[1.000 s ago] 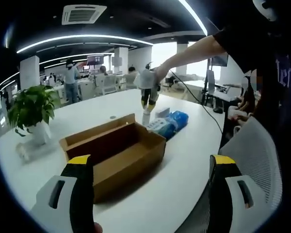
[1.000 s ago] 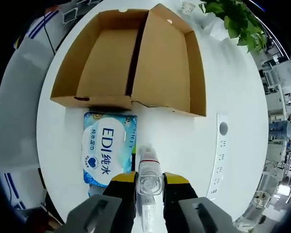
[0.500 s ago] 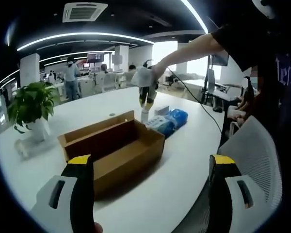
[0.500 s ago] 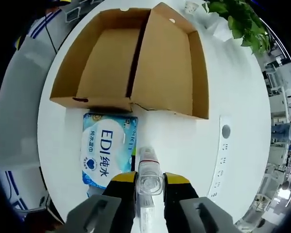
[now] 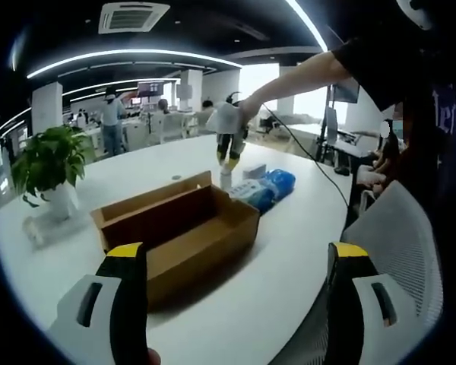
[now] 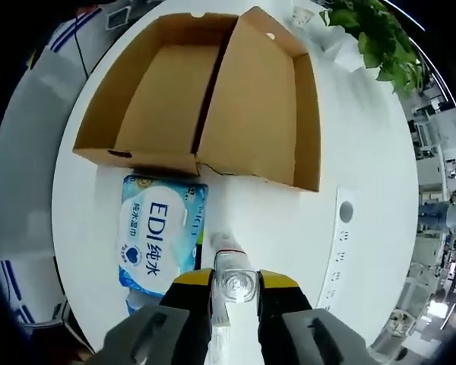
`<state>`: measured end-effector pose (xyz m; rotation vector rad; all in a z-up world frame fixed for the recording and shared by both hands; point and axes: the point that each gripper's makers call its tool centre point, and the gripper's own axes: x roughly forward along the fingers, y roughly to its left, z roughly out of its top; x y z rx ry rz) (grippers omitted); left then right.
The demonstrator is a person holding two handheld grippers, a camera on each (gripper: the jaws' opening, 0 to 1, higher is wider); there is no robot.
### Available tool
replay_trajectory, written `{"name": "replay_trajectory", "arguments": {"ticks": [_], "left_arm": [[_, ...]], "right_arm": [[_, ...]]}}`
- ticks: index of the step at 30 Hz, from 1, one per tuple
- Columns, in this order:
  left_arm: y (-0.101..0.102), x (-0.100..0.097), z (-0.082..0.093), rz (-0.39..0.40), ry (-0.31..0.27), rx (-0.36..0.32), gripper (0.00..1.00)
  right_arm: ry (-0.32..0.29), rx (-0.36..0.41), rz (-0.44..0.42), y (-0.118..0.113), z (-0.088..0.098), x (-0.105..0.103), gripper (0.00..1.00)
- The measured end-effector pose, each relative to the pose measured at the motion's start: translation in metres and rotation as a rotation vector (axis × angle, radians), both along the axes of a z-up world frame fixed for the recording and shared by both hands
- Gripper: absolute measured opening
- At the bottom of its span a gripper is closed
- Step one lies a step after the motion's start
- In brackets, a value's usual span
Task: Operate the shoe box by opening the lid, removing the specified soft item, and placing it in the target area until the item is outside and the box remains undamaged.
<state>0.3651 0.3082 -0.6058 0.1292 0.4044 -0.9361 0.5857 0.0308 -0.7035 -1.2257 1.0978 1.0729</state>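
The pack (image 6: 158, 236), blue and white soft wipes, lay flat on the tabletop (image 6: 273, 228), already out of the box (image 6: 213, 99) and just beside its near long wall, towards the table's near edge. In the left gripper view the pack (image 5: 264, 190) sat past the far end of the box (image 5: 178, 232). The box stood open and empty, lid folded back, walls showing no tear or crush that I could make out.

My right tongs (image 6: 234, 287) were clenched on a clear bottle (image 6: 234, 283), held from above over bare tabletop just beside the pack; in the left gripper view the right tongs (image 5: 229, 152) hung over that spot. My left tongs (image 5: 235, 274) were released, jaws wide apart, grasping nothing, held back near the table edge on the box's near side.

Judgement: the pack step looked complete; the step in hand was setting the bottle down. To do it well I judged it best to lower straight, keep the bottle upright, land its base on bare table rather than on the pack's soft edge, and let go only once it stood firm. The jaws should lift off vertically so they did not drag the bottle or knock the box wall. A power strip (image 6: 340, 236) lay near, on the side away from the pack; keep off it.
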Motion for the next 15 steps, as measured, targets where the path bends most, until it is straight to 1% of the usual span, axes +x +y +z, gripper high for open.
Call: {"name": "replay_trajectory", "arguments": {"ticks": [7, 11, 15], "left_arm": [[0.0023, 0.0009, -0.0004, 0.004, -0.001, 0.000, 0.98], [0.0040, 0.0021, -0.0008, 0.009, -0.001, 0.001, 0.98], [0.0075, 0.0039, -0.0021, 0.019, 0.002, 0.005, 0.98]], "right_arm": [[-0.005, 0.001, 0.002, 0.0011, 0.0001, 0.0006, 0.19], [-0.010, 0.004, -0.006, 0.0013, 0.0009, 0.0007, 0.22], [-0.011, 0.023, -0.023, 0.0030, 0.0018, 0.0004, 0.26]]}}
